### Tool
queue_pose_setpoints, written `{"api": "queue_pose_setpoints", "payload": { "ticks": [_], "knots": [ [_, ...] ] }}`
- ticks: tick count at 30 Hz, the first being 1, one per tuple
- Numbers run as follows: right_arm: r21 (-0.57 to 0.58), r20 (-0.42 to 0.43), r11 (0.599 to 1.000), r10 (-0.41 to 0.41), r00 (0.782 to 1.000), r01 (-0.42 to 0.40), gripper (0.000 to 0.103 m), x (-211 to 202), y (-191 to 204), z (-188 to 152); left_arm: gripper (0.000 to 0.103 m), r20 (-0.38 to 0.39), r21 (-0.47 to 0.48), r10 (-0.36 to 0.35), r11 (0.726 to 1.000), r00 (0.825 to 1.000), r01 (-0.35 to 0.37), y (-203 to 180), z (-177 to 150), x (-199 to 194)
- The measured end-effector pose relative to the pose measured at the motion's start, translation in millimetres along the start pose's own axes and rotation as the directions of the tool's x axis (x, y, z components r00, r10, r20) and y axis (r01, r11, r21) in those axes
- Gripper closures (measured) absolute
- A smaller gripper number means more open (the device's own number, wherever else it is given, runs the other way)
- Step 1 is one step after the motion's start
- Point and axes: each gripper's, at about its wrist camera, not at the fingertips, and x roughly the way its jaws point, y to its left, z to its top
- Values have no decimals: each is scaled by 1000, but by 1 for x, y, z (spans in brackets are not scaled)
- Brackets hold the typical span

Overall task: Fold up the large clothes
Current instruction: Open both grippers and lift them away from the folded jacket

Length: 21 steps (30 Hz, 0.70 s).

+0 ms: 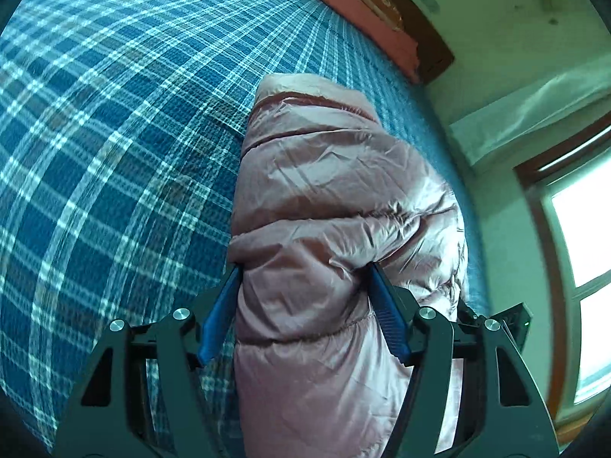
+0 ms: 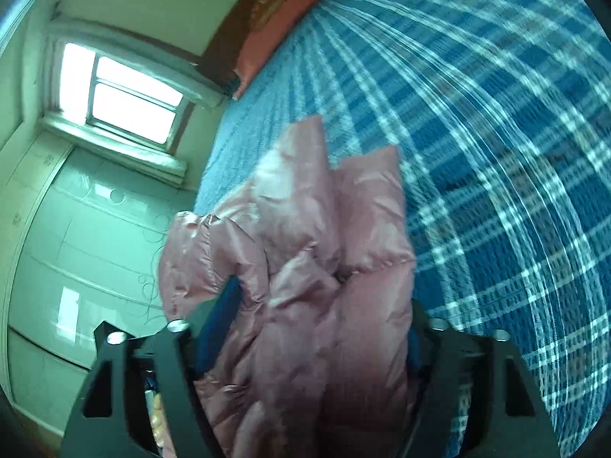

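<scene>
A pink quilted puffer jacket (image 1: 324,191) is bundled up over a bed with a blue plaid cover (image 1: 114,114). My left gripper (image 1: 303,273) is shut on a thick fold of it, and both blue pads (image 1: 223,305) press into the fabric. In the right wrist view the same jacket (image 2: 305,210) fills the gap of my right gripper (image 2: 322,294), which is shut on it. The jacket hides that gripper's right finger and part of the left one. Two puffy ends of the jacket stick out past the fingers over the plaid cover (image 2: 496,152).
A pink pillow (image 1: 343,7) lies against a dark wooden headboard (image 1: 431,42) at the far end of the bed. A bright window (image 2: 126,95) and a pale wardrobe (image 2: 76,248) stand beside the bed. The bed's edge runs just beside the jacket.
</scene>
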Motion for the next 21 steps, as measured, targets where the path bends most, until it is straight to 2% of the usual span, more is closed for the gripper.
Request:
{"api": "queue_pose_setpoints", "payload": {
  "ticks": [2, 6, 8, 12, 17, 21],
  "knots": [
    [7, 1, 1000, 7, 1000, -7, 48, 2, -3, -1, 38, 1, 17, 23, 1000, 1000, -23, -1, -2, 4],
    [-13, 12, 1000, 14, 1000, -14, 47, -10, 0, -4, 38, 9, 25, 22, 999, 1000, -22, 0, -4, -2],
    [-21, 28, 1000, 1, 1000, -1, 45, -23, 2, -8, 38, 25, 30, 35, 999, 999, -35, -3, -8, -14],
    [-57, 76, 997, -39, 996, 43, 42, -56, 17, -23, 31, 84, 55, 76, 995, 994, -81, -15, -22, -43],
    [-105, 125, 987, -109, 986, 123, 37, -94, 39, -53, 24, 163, 133, 128, 980, 978, -150, -39, -51, -78],
    [-163, 161, 971, -151, 975, 177, 36, -117, 63, -86, 17, 223, 199, 188, 952, 956, -234, -56, -78, -100]
  ]
}}
